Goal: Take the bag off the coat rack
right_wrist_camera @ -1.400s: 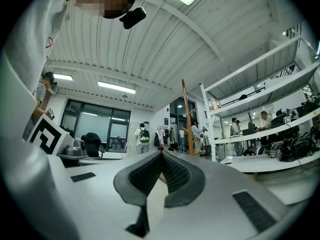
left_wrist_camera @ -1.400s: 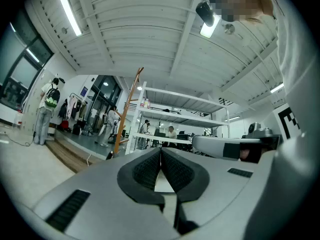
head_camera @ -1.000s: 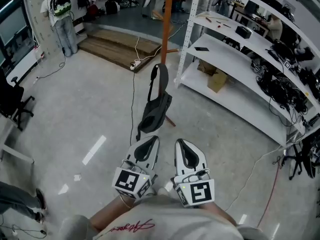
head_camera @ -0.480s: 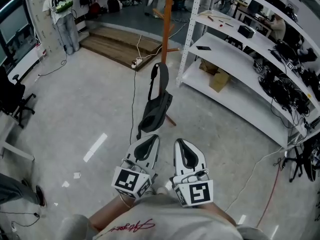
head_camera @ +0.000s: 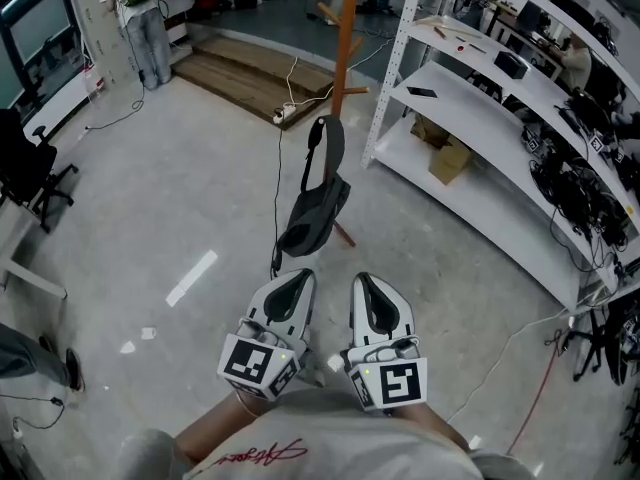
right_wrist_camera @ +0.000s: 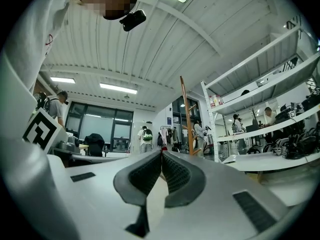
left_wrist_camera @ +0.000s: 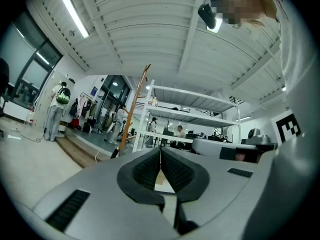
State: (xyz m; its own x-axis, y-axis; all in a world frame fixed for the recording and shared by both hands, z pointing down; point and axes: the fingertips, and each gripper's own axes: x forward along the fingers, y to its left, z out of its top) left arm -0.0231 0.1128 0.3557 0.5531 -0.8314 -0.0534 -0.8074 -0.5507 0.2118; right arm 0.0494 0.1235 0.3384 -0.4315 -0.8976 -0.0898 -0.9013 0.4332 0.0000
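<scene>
A dark grey sling bag (head_camera: 313,211) hangs by its strap from the orange wooden coat rack (head_camera: 346,48) straight ahead in the head view. The rack's pole also shows in the left gripper view (left_wrist_camera: 133,108) and the right gripper view (right_wrist_camera: 187,116). My left gripper (head_camera: 297,277) and right gripper (head_camera: 363,281) are held side by side close to my body, short of the bag and below it in the picture. Both are shut with nothing between the jaws; the tips meet in each gripper view (left_wrist_camera: 160,150) (right_wrist_camera: 162,153).
A white metal shelving unit (head_camera: 487,128) with gear and a cardboard box (head_camera: 450,157) stands right of the rack. A cable (head_camera: 280,158) runs across the grey floor past a wooden platform (head_camera: 250,74). A person (head_camera: 147,18) stands far left; an office chair (head_camera: 25,178) sits at left.
The view has drifted forward and slightly left toward the coat rack, so the bag and rack sit a little nearer. Both grippers stay shut and side by side.
</scene>
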